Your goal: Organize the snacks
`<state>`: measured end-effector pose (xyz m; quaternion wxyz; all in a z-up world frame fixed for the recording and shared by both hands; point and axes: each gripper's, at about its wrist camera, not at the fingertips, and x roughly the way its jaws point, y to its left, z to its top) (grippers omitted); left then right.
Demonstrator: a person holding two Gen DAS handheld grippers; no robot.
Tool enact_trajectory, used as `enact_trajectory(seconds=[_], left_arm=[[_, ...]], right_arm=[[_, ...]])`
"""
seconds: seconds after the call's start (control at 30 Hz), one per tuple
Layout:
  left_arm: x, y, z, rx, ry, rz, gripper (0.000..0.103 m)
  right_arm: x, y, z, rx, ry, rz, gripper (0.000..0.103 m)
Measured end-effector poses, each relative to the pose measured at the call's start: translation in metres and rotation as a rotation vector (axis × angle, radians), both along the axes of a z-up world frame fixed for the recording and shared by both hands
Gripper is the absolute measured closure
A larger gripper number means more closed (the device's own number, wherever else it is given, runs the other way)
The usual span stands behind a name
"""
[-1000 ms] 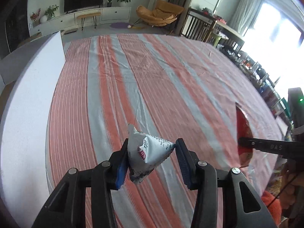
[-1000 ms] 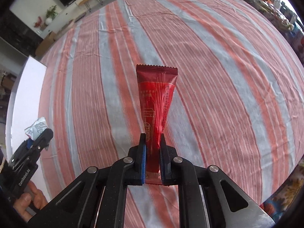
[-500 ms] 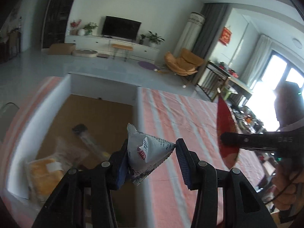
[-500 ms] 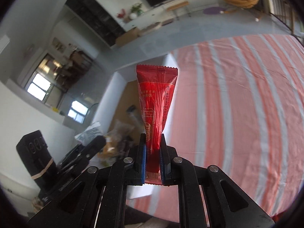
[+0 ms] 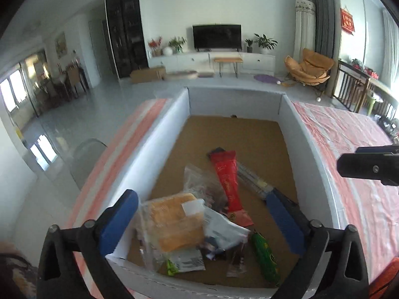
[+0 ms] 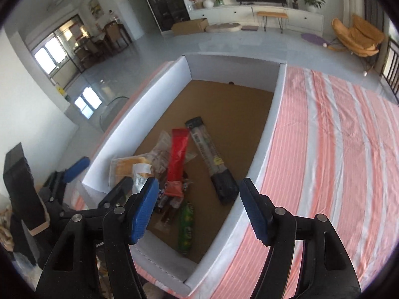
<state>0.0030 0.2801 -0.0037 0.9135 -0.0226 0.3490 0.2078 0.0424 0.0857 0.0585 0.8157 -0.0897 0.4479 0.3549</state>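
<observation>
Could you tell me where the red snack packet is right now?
The red packet lies inside the white box, mid-floor, between the clear bag and striped long packet.

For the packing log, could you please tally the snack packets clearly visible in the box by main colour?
Red: 1, the long red stick pack
Green: 1, the green packet
Orange-yellow: 1, the clear-wrapped orange cake
White or grey: 1, the white triangular pouch
Clear with dark ends: 1, the long clear packet
Total: 5 clear ones; other packets underneath are too hidden to count.
</observation>
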Motion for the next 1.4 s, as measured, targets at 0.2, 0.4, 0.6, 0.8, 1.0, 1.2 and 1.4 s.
enact_trajectory(seconds=[0.2, 0.4, 0.6, 0.8, 1.0, 1.2, 1.4], left_arm=[[-0.006, -0.018, 0.02, 0.05, -0.025, 0.059, 0.0], [-0.015, -0.014, 0.027, 0.009, -0.007, 0.096, 0.0], [-0.025, -0.018, 0.031, 0.046, 0.024, 0.078, 0.0], [-0.036, -0.009, 0.034, 0.05, -0.008, 0.097, 0.0], [-0.045, -0.008, 0.038, 0.074, -0.059, 0.088, 0.0], [-0.044, -0.007, 0.046, 0.08, -0.014, 0.11, 0.0], [-0.048, -0.002, 0.049, 0.028, 0.006, 0.099, 0.0]], right_arm=[[-0.023, -0.018, 0.011, -0.02, -0.144, -0.023, 0.02], [-0.028, -0.02, 0.013, -0.001, -0.079, -0.064, 0.02], [-0.039, -0.007, 0.013, -0.007, -0.065, -0.056, 0.02], [-0.053, -0.004, 0.014, 0.034, -0.137, -0.084, 0.02], [-0.061, -0.025, 0.034, 0.209, -0.246, -0.14, 0.009], [-0.044, -0.009, 0.013, 0.133, -0.109, -0.145, 0.01], [-0.048, -0.002, 0.008, 0.1, -0.101, -0.146, 0.01]])
